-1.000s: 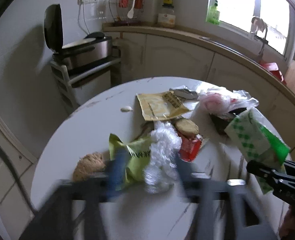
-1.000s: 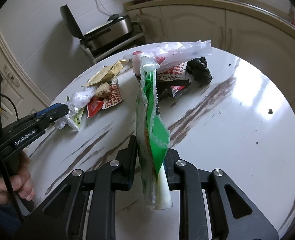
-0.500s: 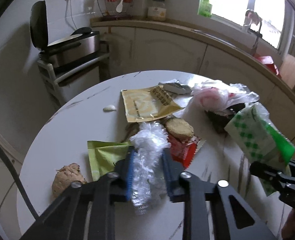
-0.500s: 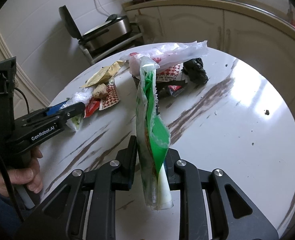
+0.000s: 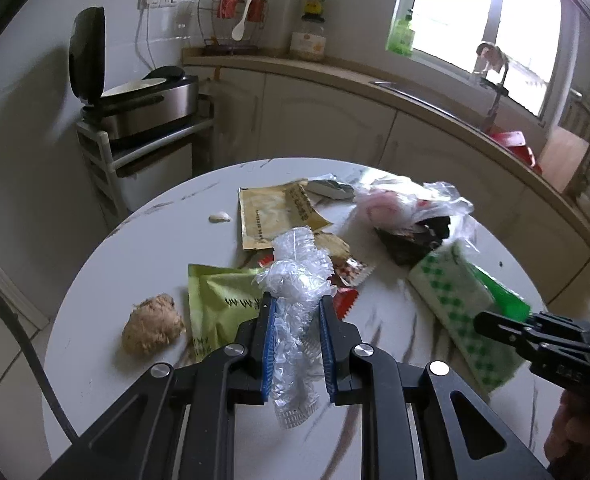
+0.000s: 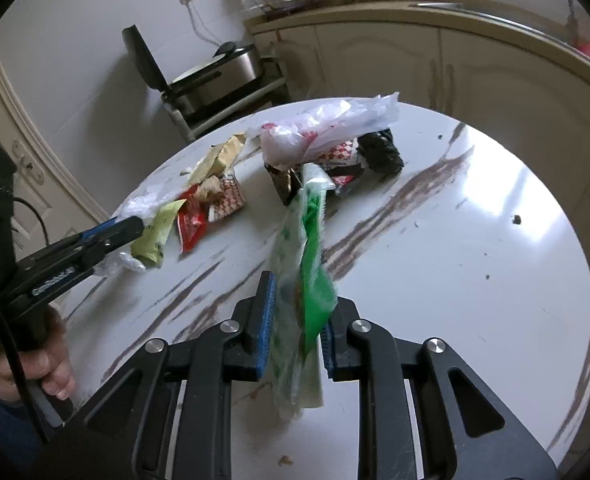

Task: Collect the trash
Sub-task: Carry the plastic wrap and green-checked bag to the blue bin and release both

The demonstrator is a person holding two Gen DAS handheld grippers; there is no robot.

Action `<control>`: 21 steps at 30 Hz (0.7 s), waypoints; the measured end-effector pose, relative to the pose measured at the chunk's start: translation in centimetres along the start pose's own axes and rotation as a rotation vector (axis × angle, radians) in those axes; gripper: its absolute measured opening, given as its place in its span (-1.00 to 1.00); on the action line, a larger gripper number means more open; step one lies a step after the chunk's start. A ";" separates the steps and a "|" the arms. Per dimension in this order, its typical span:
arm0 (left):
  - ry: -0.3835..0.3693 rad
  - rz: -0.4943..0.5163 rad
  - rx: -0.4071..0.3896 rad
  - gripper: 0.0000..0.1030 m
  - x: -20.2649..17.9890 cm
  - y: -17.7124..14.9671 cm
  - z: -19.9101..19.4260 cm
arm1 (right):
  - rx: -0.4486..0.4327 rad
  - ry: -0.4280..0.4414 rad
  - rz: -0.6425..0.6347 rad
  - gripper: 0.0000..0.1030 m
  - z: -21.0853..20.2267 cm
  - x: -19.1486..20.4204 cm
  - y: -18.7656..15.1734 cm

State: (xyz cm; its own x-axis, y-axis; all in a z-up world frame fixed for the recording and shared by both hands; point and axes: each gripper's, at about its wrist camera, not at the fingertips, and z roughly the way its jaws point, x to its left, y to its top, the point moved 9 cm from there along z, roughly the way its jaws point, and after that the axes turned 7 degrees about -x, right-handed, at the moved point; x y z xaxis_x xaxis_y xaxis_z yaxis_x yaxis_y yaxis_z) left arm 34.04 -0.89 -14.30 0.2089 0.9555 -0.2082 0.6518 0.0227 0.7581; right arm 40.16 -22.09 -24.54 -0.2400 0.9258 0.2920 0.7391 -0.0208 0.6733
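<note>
My left gripper (image 5: 295, 308) is closing the last bit onto a crumpled clear plastic wrap (image 5: 295, 276); its blue pads press the wrap, which hangs a little above the round white table (image 5: 143, 248). In the right wrist view that left gripper (image 6: 129, 228) sits at the left, over the green snack packet (image 6: 155, 236). My right gripper (image 6: 295, 300) is shut on a green and white checked bag (image 6: 307, 248), held upright above the table. In the left wrist view this right gripper (image 5: 495, 326) and its checked bag (image 5: 451, 292) are at the right.
Loose trash lies mid-table: a green snack packet (image 5: 219, 300), yellow packet (image 5: 271, 212), red wrapper (image 5: 345, 300), brown lump (image 5: 151, 326), garlic clove (image 5: 219, 217), white plastic bag (image 5: 399, 204) and black bag (image 6: 381, 152). Behind stand an open cooker on a rack (image 5: 135, 108) and cabinets.
My left gripper went from open around the clear plastic wrap to shut on it, then lifted it slightly. The right gripper stayed put; its bag now looks blurred, swaying.
</note>
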 end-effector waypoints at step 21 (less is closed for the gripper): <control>-0.054 -0.016 -0.035 -0.69 -3.1 -0.8 -5.7 | -0.029 0.066 0.038 -0.65 -1.2 0.2 0.1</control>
State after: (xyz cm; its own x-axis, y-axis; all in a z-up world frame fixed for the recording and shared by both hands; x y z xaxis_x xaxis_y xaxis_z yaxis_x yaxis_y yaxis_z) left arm 28.76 -2.20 -10.74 0.2388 0.9376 -0.2529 0.6299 0.0486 0.7751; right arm 39.44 -22.37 -23.65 -0.2534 0.8973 0.3615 0.7300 -0.0678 0.6800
